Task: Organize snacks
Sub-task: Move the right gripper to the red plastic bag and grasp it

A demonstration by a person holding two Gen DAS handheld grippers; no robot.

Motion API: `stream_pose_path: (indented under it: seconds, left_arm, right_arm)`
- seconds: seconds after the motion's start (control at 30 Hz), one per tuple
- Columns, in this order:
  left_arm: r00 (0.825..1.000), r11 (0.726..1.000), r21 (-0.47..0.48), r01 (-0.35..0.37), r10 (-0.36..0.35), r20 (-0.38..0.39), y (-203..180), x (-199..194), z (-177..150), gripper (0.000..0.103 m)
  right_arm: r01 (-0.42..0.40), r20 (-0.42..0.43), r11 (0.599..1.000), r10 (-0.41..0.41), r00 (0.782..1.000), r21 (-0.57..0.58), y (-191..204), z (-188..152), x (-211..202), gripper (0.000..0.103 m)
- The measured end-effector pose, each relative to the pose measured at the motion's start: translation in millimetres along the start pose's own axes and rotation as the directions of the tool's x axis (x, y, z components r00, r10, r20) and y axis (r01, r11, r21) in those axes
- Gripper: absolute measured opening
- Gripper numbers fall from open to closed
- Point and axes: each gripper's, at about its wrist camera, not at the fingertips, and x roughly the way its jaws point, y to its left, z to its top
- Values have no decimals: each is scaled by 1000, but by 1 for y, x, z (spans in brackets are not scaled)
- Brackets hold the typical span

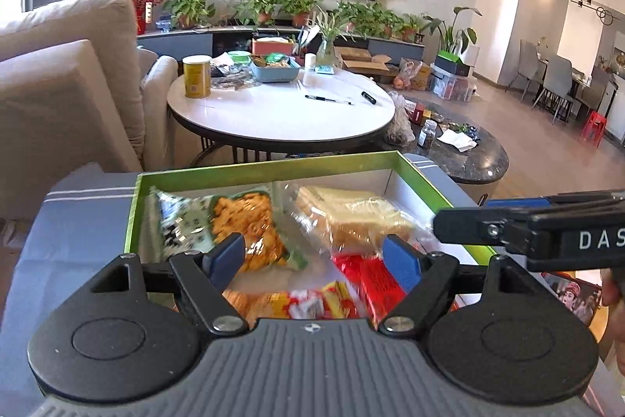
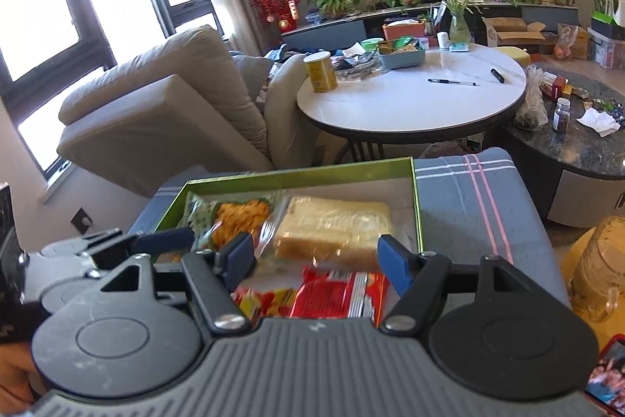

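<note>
The snacks sit in the box, just under and in front of both tongs. The bread is soft and squashes, so hold it gently by its sides. The red pack is light, crinkly and slippery. The left tongs are wide apart and hold nothing. The right tongs are wide too, empty, above the red pack.

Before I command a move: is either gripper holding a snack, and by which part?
Nothing is held. The left gripper and right gripper are both open above the green box.
</note>
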Motion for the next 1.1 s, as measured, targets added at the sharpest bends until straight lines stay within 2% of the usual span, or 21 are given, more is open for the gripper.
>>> stream_pose_path:
  seconds: [0.2, 0.33, 0.53, 0.77, 1.0, 1.1]
  left_arm:
    - [999, 1000, -12, 3, -3, 39, -6, -40, -23, 77]
    - [998, 999, -30, 41, -39, 57, -16, -62, -40, 78]
    - [991, 990, 37, 134, -135, 12, -42, -87, -64, 78]
    - [980, 979, 44, 200, -199, -24, -55, -108, -95, 78]
    - [972, 970, 64, 233, -230, -58, -65, -122, -115, 78]
    - [972, 972, 74, 222, -215, -93, -68, -127, -124, 78]
  right_arm:
    - [19, -2, 1000, -19, 1000, -13, 3, -26, -29, 75]
    - [28, 30, 999, -28, 999, 16, 1, -48, -51, 75]
    - [62, -7, 998, -62, 998, 13, 1, -77, -76, 76]
    - [95, -54, 993, -91, 994, 64, 2, -106, -98, 79]
    - [120, -127, 988, -107, 986, 93, 9, -141, -105, 79]
    - [133, -154, 987, -119, 981, 87, 14, -153, -106, 79]
